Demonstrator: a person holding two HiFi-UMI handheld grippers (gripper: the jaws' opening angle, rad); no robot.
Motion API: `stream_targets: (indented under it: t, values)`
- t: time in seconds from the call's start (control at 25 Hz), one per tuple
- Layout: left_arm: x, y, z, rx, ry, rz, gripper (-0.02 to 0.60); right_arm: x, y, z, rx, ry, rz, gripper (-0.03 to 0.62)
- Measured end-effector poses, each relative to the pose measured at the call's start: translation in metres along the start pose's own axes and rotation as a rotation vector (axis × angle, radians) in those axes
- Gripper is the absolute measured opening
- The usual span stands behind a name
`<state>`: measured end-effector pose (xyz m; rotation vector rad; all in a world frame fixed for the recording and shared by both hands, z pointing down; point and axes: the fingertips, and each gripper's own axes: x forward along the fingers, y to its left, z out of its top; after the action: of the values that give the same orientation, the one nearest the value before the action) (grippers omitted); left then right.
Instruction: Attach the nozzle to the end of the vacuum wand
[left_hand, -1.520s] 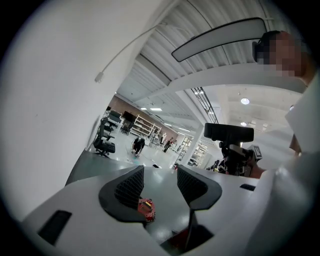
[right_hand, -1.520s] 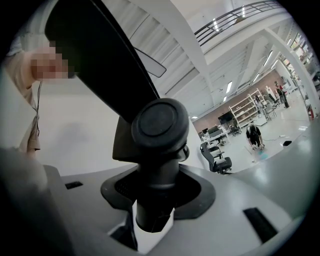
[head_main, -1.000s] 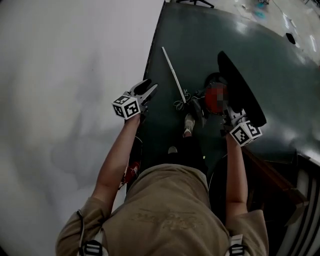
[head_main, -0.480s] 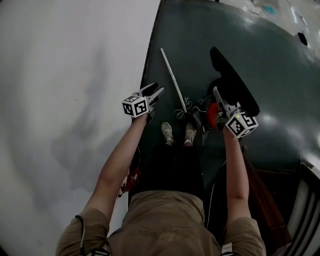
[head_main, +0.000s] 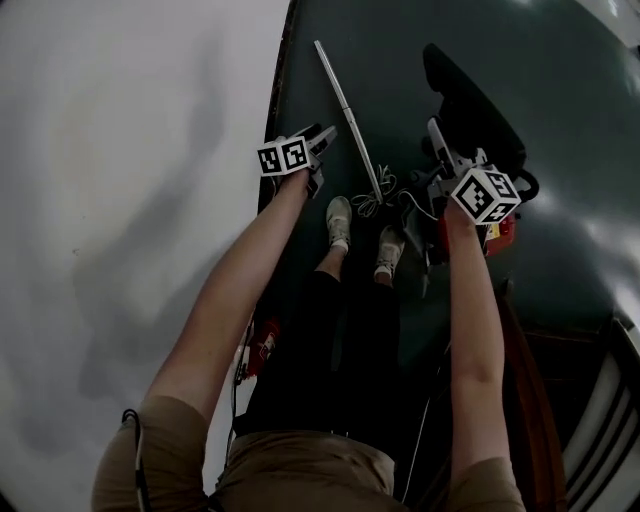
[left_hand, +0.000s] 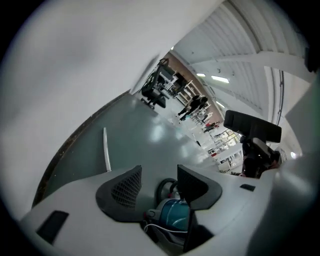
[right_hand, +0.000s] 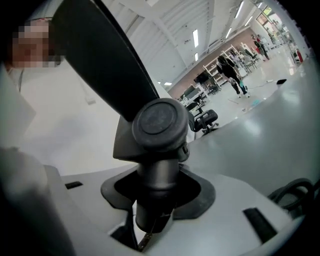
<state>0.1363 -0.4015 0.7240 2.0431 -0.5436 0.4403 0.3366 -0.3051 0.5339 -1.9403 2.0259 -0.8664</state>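
Note:
A thin silver vacuum wand (head_main: 345, 105) lies on the dark floor mat (head_main: 390, 50); in the left gripper view the wand (left_hand: 106, 150) shows left of the jaws. My left gripper (head_main: 325, 135) hovers just left of the wand, open (left_hand: 159, 182) and empty. Beyond its jaws sits a teal rounded vacuum part (left_hand: 172, 212) with a white cord. The long black nozzle (head_main: 470, 95) sticks out ahead of my right gripper (head_main: 440, 140). That gripper (right_hand: 157, 187) is shut on the nozzle's round neck (right_hand: 159, 150).
The mat's left edge (head_main: 280, 100) borders pale floor. My two shoes (head_main: 340, 220) stand just behind the wand's near end, beside a tangle of cord (head_main: 375, 195). A red part (head_main: 497, 235) shows under the right cube. Office chairs (left_hand: 155, 92) stand far off.
Both arms have stretched out and sunk toward the floor. The right gripper has carried the nozzle along. The left gripper is now close beside the wand.

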Motion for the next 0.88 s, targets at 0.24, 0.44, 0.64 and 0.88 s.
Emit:
stream_targets:
  t: [0.24,0.44,0.64,0.88]
  values:
    - [0.135,0.126,-0.077,-0.091,0.130,0.073,0.219,0.068,-0.094,-0.112,0.055,0.065,-0.045,0.166]
    - [0.221,0.208,-0.146,-0.088,0.212,0.148,0.253,0.090,-0.132,-0.192,0.083,0.096,-0.048,0.166]
    - [0.291,0.253,-0.202,-0.150,0.293,0.182,0.287,0.094,-0.157,-0.227,0.116,0.067,-0.032,0.166]
    - [0.332,0.283,-0.229,-0.225,0.298,0.174,0.219,0.088,-0.158,-0.232,0.100,0.045,0.011,0.166]
